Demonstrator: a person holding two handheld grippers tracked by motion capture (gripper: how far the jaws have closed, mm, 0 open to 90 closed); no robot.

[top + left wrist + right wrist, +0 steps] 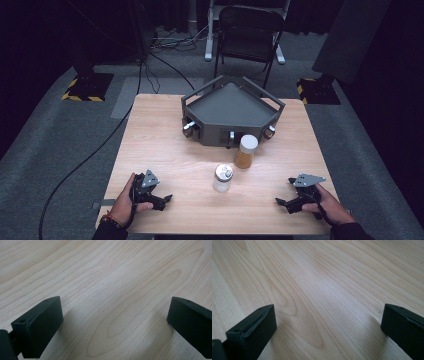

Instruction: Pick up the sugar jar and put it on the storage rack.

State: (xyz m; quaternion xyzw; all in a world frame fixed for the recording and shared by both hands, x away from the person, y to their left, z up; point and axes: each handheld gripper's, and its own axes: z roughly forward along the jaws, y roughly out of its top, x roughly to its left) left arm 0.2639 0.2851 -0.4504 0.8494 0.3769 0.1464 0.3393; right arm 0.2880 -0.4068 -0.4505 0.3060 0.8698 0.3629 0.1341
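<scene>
Bench (165, 145) has loads of free room. Amber-filled jar (246, 151) and clear jar (223, 178) sit mid-bench before an empty tray (231, 107). Left claw (162, 200) and right claw (284, 203) gape wide near the front edge, holding nothing.

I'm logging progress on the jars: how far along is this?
Nothing looks done yet. The clear jar and the amber jar stand upright on the table, in front of the grey tray, which holds nothing. Nothing is in hand: the left tongs and right tongs rest open near the table's near edge, apart from both jars. All handling of the jars is left.
</scene>
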